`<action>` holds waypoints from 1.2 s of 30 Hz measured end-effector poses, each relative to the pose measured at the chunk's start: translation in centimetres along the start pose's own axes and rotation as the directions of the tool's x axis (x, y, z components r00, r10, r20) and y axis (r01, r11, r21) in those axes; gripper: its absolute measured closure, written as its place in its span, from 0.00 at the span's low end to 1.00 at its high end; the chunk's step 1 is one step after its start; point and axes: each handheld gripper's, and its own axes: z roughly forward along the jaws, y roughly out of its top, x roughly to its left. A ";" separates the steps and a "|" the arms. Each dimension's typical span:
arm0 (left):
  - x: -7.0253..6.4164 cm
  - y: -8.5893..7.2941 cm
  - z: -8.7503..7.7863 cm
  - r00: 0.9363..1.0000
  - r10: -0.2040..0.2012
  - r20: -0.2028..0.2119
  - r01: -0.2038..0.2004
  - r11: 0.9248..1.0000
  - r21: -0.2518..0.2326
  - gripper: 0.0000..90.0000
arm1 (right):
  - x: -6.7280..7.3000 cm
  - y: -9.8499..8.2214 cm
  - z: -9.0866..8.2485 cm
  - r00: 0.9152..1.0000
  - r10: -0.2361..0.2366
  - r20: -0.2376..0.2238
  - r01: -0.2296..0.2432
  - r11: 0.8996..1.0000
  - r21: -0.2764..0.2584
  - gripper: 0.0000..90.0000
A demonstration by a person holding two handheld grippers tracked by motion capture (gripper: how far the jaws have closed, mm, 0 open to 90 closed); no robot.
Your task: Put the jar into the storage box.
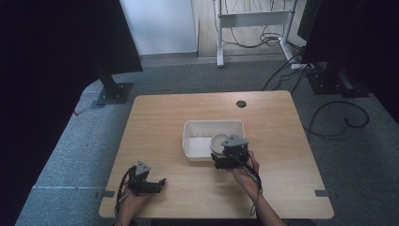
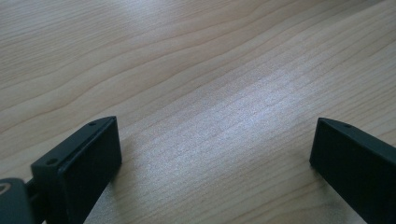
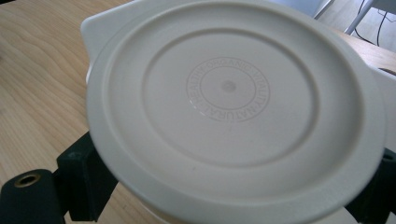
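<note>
White round plastic lid (image 3: 233, 107) sits gripped in the right tongs (image 1: 229, 157) over the white box (image 1: 193, 129). Next, I think, lower it. Left tongs (image 1: 149, 184) rest wide open, empty, near the surface's (image 1: 160, 117) front left corner.

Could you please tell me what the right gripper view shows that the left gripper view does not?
The right gripper view shows a round cream lid with an embossed ring of lettering, held between the right gripper's jaws, in front of a white tub. The left gripper view shows the left gripper with its jaws wide apart over bare wood, holding nothing. Both show the wooden table.
</note>
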 end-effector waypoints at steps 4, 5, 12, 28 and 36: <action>0.0 0.0 0.0 1.000 0.004 0.000 -0.004 1.000 0.003 0.02 | 0.0 0.3 0.5 1.000 -0.004 0.006 0.004 1.000 0.002 0.10; 0.0 0.0 0.0 1.000 0.005 0.001 -0.005 1.000 0.004 0.02 | 0.0 0.4 0.7 1.000 -0.003 0.005 0.003 1.000 0.002 0.10; 0.0 0.0 0.0 1.000 0.004 0.003 -0.004 1.000 0.001 0.02 | 0.3 1.0 1.8 1.000 -0.014 0.012 0.014 1.000 0.009 0.10; 0.0 0.0 0.0 1.000 0.005 0.002 -0.005 1.000 0.001 0.02 | 0.9 1.7 4.7 1.000 -0.010 0.018 0.010 1.000 0.026 0.10; 0.0 0.0 0.0 1.000 0.005 0.002 -0.005 1.000 0.002 0.02 | 1.1 1.7 5.9 1.000 -0.006 0.020 0.005 1.000 0.031 0.10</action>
